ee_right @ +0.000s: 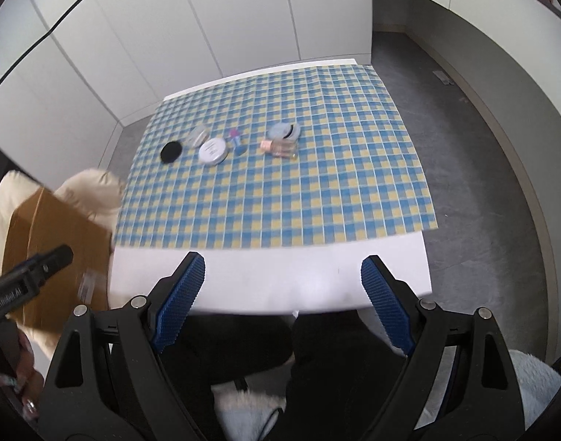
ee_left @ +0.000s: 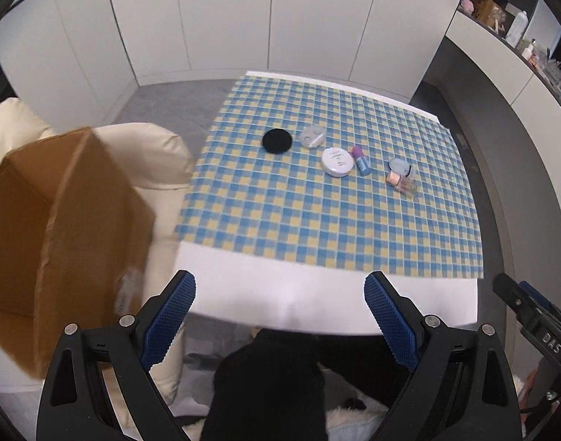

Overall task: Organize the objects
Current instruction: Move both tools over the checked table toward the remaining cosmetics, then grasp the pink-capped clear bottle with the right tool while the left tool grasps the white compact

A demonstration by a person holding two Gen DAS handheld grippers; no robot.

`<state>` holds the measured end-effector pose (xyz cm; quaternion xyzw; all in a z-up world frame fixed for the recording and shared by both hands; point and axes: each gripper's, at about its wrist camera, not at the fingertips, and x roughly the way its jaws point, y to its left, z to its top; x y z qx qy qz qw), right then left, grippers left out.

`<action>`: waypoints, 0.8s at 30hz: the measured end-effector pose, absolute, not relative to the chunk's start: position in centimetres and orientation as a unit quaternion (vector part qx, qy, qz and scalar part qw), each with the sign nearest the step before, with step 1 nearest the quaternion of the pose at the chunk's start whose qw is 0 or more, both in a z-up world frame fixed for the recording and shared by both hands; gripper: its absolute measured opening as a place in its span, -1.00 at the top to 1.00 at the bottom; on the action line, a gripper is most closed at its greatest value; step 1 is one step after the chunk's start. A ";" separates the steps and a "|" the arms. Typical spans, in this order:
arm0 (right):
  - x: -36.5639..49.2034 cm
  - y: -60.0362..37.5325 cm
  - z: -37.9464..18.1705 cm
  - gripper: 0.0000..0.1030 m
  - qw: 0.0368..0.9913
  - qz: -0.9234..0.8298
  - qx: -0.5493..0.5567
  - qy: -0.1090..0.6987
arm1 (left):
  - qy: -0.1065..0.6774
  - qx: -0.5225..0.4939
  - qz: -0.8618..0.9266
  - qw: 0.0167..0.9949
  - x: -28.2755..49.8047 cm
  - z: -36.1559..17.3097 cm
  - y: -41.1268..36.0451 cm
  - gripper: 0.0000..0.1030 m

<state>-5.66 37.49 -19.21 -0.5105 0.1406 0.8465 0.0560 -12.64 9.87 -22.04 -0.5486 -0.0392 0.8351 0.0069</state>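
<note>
Right tool (ee_right: 282, 279) gapes above white table (ee_right: 265, 286); cosmetics (ee_right: 214, 151) lie far off.

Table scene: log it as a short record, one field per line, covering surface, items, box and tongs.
surface: white table with a blue-and-yellow checked cloth
items on cloth: black round disc, clear small case, white round compact, blue tube with purple cap, pale blue round case, clear bottle with pink cap
layout: loose row across the cloth's far half
box: open cardboard box, left of the table, on a cream cushion
left tongs: open, empty
right tongs: open, empty
</note>
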 end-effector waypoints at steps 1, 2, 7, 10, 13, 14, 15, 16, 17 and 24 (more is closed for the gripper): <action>-6.6 37.7 -19.7 -0.73 0.058 0.846 -0.511 0.143 | -0.041 -0.551 0.833 0.009 -13.4 -22.5 10.1 -0.82; -7.6 37.8 -20.2 -0.73 0.063 0.845 -0.510 0.146 | -0.041 -0.554 0.832 0.011 -14.5 -23.1 10.5 -0.82; -12.6 38.5 -22.9 -0.73 0.080 0.844 -0.506 0.159 | -0.038 -0.560 0.828 0.008 -19.0 -26.0 12.2 -0.82; -15.7 38.7 -25.2 -0.73 0.090 0.842 -0.504 0.172 | -0.036 -0.566 0.824 0.003 -21.4 -28.2 12.7 -0.82; -18.6 38.9 -27.9 -0.73 0.101 0.835 -0.507 0.191 | -0.041 -0.575 0.817 -0.001 -23.9 -30.4 13.2 -0.82; -19.6 39.0 -29.1 -0.73 0.104 0.831 -0.509 0.202 | -0.042 -0.577 0.816 -0.002 -24.6 -31.1 13.3 -0.82; -20.2 39.0 -30.0 -0.73 0.105 0.828 -0.509 0.210 | -0.045 -0.579 0.814 -0.001 -25.3 -31.8 13.4 -0.82; -20.9 39.1 -30.9 -0.73 0.105 0.825 -0.511 0.217 | -0.045 -0.579 0.814 0.000 -25.8 -32.3 13.4 -0.82; -21.5 39.1 -31.6 -0.73 0.104 0.824 -0.511 0.222 | -0.044 -0.579 0.814 0.000 -26.3 -32.7 13.6 -0.82; -25.9 38.6 -35.8 -0.73 0.105 0.821 -0.513 0.228 | -0.037 -0.591 0.806 0.004 -29.0 -36.5 14.8 -0.82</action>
